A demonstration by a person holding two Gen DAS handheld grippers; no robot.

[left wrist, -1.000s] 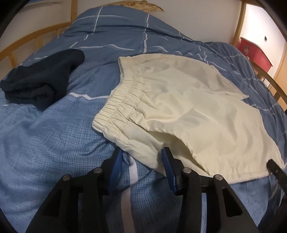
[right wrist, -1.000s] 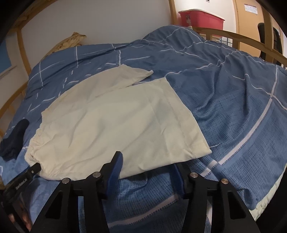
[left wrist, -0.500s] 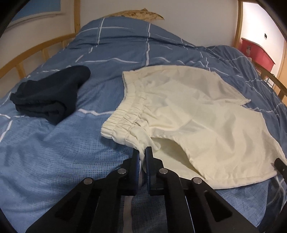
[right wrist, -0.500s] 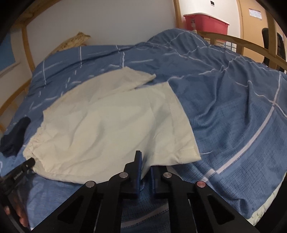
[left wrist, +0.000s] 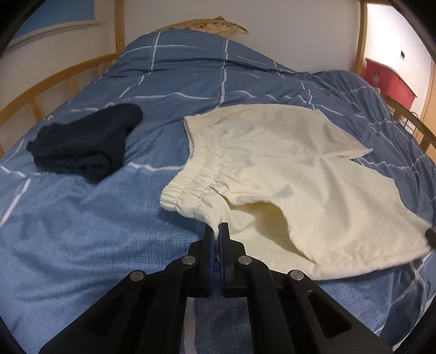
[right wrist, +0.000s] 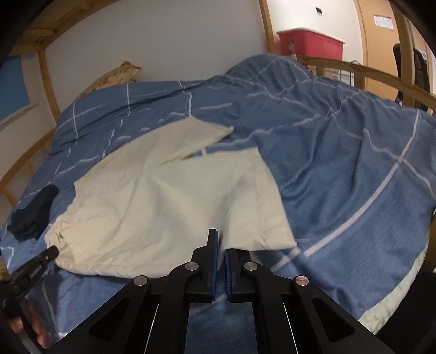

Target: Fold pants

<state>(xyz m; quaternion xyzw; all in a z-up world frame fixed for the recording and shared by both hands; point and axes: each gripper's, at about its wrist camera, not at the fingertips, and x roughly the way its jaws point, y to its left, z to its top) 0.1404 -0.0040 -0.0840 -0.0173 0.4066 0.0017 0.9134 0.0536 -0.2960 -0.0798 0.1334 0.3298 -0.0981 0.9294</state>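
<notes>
Cream shorts lie spread on a blue checked duvet, elastic waistband to the left, legs to the right. My left gripper is shut on the near corner of the waistband and lifts it slightly. In the right wrist view the shorts fill the middle. My right gripper is shut on the near hem of the leg. The left gripper also shows at the left edge of the right wrist view.
A folded dark navy garment lies on the duvet left of the shorts. Wooden bed rails run along both sides. A red storage box stands beyond the bed. A patterned pillow is at the head.
Both grippers went from open to shut on the shorts' near edge, the left on the waistband corner, the right on the leg hem. Both have risen a little with the cloth.
</notes>
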